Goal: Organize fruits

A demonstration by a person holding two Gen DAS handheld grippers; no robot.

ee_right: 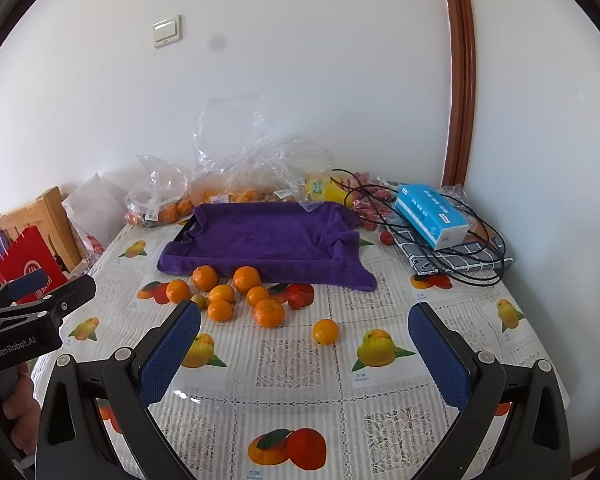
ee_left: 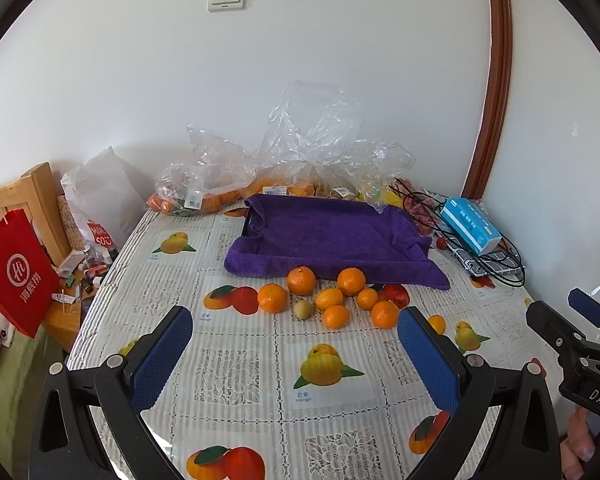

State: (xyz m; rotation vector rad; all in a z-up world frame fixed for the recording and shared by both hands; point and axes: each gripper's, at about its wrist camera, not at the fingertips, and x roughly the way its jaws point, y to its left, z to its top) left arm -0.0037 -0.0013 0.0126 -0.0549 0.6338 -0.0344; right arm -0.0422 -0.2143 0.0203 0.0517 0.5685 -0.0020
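Several oranges [ee_left: 301, 280] [ee_right: 268, 313] lie loose on the fruit-print tablecloth [ee_left: 236, 376] in front of a purple towel [ee_left: 331, 236] [ee_right: 260, 240] draped over a dark tray. One small yellow-green fruit [ee_left: 303, 309] [ee_right: 198, 301] lies among them, and a red fruit [ee_left: 395, 294] [ee_right: 300, 295] at the cluster's right. One orange [ee_right: 325, 331] [ee_left: 437, 324] lies apart to the right. My left gripper [ee_left: 296, 354] is open and empty, short of the cluster. My right gripper [ee_right: 304, 354] is open and empty, just short of the lone orange.
Clear plastic bags of fruit [ee_left: 260, 176] [ee_right: 204, 196] stand behind the tray by the wall. A blue tissue box [ee_left: 469, 224] [ee_right: 431, 216], black cables [ee_right: 471, 260] and a checked cloth lie at the back right. A red paper bag [ee_left: 12, 272] and a wooden chair stand off the table's left edge.
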